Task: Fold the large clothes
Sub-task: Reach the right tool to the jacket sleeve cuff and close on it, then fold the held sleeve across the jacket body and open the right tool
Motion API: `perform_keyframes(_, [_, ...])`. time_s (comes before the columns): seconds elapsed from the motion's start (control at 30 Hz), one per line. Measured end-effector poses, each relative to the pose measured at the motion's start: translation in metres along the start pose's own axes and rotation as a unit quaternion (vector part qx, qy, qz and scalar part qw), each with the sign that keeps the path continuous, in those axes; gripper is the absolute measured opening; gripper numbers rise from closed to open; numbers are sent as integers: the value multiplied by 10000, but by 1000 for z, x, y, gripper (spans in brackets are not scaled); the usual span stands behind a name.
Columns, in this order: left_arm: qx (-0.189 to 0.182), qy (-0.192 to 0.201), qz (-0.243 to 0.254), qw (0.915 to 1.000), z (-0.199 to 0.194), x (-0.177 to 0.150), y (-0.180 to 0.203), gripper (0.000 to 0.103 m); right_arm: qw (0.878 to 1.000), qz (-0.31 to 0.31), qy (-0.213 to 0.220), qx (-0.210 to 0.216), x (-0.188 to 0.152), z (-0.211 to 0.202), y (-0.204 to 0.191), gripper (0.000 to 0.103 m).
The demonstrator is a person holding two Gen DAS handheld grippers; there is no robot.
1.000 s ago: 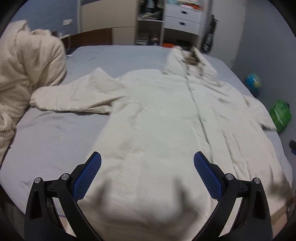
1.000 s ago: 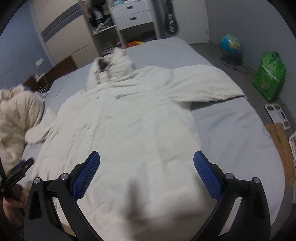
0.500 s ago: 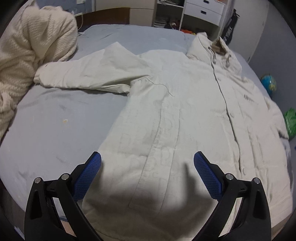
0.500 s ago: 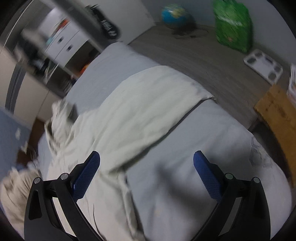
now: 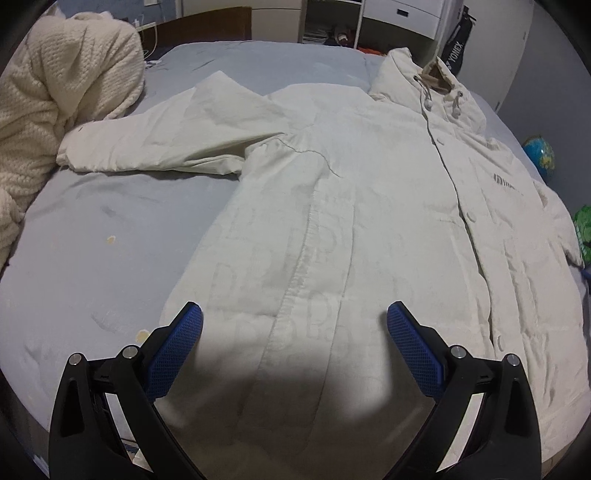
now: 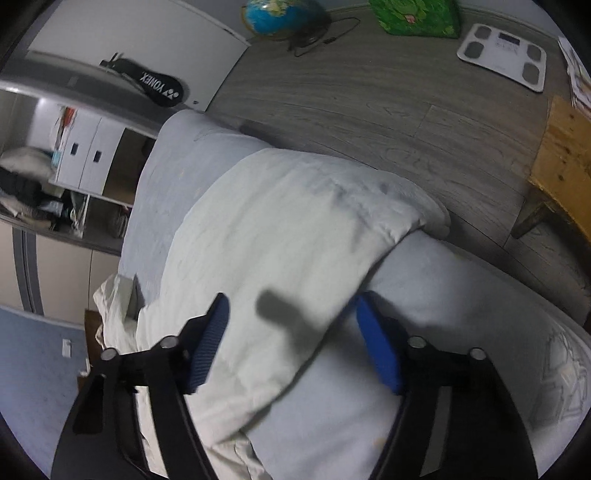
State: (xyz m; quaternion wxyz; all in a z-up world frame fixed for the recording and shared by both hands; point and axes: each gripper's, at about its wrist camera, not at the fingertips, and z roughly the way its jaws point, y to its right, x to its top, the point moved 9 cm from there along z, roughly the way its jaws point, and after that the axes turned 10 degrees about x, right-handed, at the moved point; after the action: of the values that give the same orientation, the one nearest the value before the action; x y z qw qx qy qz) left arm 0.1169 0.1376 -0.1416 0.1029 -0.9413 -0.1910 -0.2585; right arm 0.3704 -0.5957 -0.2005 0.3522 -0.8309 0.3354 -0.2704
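A large cream hooded coat (image 5: 351, 206) lies flat, front up, on the grey bed (image 5: 92, 251), hood at the far end. Its left sleeve (image 5: 159, 144) stretches out to the left. My left gripper (image 5: 293, 325) is open and empty, hovering above the coat's lower hem. In the right wrist view the coat's right sleeve (image 6: 295, 229) lies across the bed, its cuff at the bed's edge. My right gripper (image 6: 291, 310) is open, low over the sleeve, its jaws on either side of it but not closed.
A cream knitted blanket (image 5: 48, 96) is heaped at the bed's left. Shelves and white drawers (image 5: 391, 18) stand beyond the bed. On the wood floor to the right are a globe (image 6: 280, 14), a green bag (image 6: 417, 16), a white scale (image 6: 502, 55) and a wooden bench (image 6: 565, 155).
My right gripper swung right and down from over the coat's body to the right sleeve, and its jaws narrowed. My left gripper moved closer to the coat's hem.
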Motion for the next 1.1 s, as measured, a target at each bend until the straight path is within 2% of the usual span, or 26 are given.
perform_keyframes(0.17, [68, 35, 104, 9999, 1, 0, 3, 96, 9998, 60, 135, -99, 16, 7, 6, 26])
perform_keyframes(0.27, [92, 47, 102, 9999, 2, 0, 3, 96, 9998, -31, 198, -85, 19, 6, 5, 13])
perform_keyframes(0.33, [107, 59, 131, 9998, 2, 0, 6, 96, 9993, -233, 260, -92, 19, 2, -1, 8])
perform_keyframes(0.6, [25, 142, 123, 9998, -4, 2, 7, 96, 9948, -792, 451, 454, 5, -26, -60, 6])
perform_keyframes(0.77, [-138, 175, -45, 9997, -8, 4, 4, 96, 9891, -1299, 447, 535, -14, -40, -101, 4])
perform_keyframes(0.9, [-239, 195, -155, 9994, -11, 5, 2, 96, 9827, -1670, 387, 703, -38, -48, -139, 4])
perform_keyframes(1.1, [-349, 287, -206, 9988, -17, 8, 1, 96, 9673, -2301, 82, 1065, -96, -45, -195, 3])
